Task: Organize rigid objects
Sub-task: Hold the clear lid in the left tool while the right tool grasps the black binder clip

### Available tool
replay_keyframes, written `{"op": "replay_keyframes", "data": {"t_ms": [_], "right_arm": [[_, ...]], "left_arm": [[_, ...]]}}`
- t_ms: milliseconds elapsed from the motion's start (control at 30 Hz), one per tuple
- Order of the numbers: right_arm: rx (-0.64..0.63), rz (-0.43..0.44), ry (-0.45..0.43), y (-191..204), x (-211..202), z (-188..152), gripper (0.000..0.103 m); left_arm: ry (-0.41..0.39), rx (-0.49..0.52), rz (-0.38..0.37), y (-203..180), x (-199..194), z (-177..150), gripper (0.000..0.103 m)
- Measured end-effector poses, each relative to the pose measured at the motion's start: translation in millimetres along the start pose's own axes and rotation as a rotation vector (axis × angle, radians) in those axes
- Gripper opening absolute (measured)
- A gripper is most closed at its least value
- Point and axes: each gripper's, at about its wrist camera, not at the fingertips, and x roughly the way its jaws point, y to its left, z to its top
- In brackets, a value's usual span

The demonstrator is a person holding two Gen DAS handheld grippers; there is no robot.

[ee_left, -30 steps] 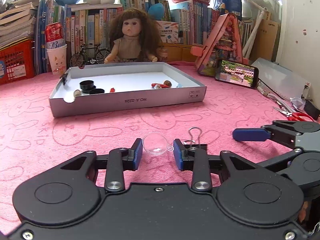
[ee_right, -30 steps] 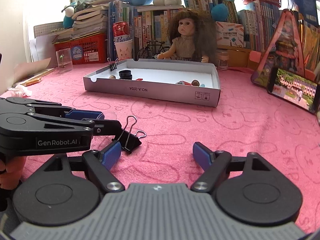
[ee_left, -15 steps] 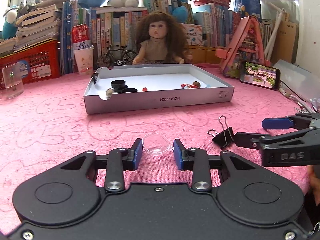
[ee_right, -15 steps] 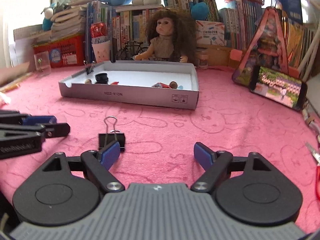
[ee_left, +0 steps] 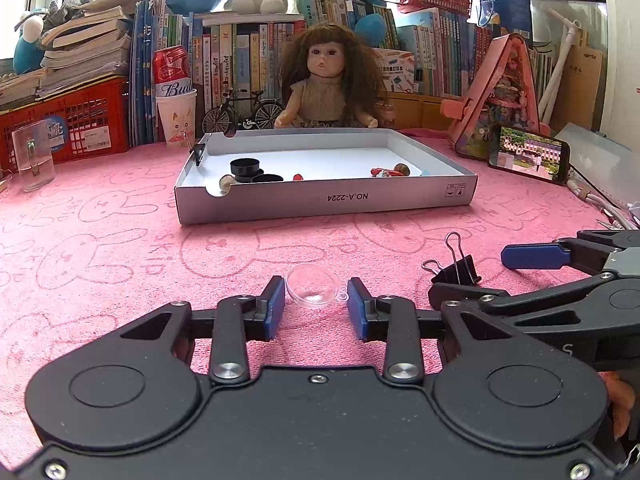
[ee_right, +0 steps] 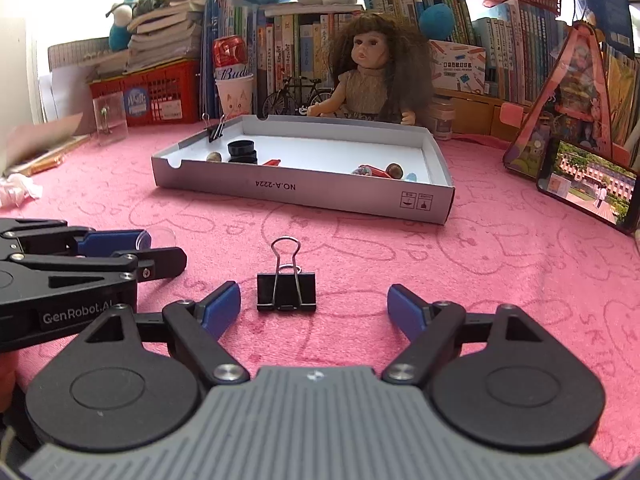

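Observation:
A clear plastic half-sphere [ee_left: 312, 286] sits between the blue pads of my left gripper [ee_left: 316, 307], which is narrowed around it; small gaps show on both sides. A black binder clip [ee_right: 286, 289] lies on the pink cloth between the wide-open fingers of my right gripper [ee_right: 314, 310], nearer the left pad. The clip also shows in the left wrist view [ee_left: 456, 270]. A white cardboard tray [ee_left: 326, 200] ahead holds black caps [ee_left: 245, 166], small red pieces and nuts. Another clip [ee_right: 216, 131] is clamped on the tray's far left rim.
A doll [ee_left: 324, 80], toy bicycle [ee_left: 242, 114], paper cup with a can [ee_left: 176, 120] and books stand behind the tray. A phone [ee_left: 528, 158] and pink house toy [ee_left: 502, 96] are at right. A clear mug [ee_left: 32, 160] and red crate [ee_left: 68, 120] are at left.
My right gripper has swung left so the binder clip now lies between its fingers. My left gripper has kept the clear half-sphere between its pads while the view shifted.

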Motion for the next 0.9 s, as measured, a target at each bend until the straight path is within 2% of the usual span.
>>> {"op": "replay_keyframes", "data": {"t_ms": [133,300,400,800,900], "right_arm": [[0.01,0.005,-0.004,-1,-1,-1,0.079],[0.01,0.016,-0.012,1,-4,-2,0.06],[0.007,0.023,-0.016,3,-4,-1,0.054],[-0.002,0.028,-0.041,12,-5,-4,0.036],[0.016,0.029,-0.045,12,-6,-4,0.036]], "left_arm": [[-0.003,0.001,0.003,-1,0,-1,0.033],[-0.002,0.0,0.002,0,0,-1,0.033],[-0.002,-0.005,0.004,1,0,0,0.033],[-0.006,-0.006,0.015,0,-1,1,0.031],[-0.007,-0.008,0.013,-1,-1,1,0.031]]}}
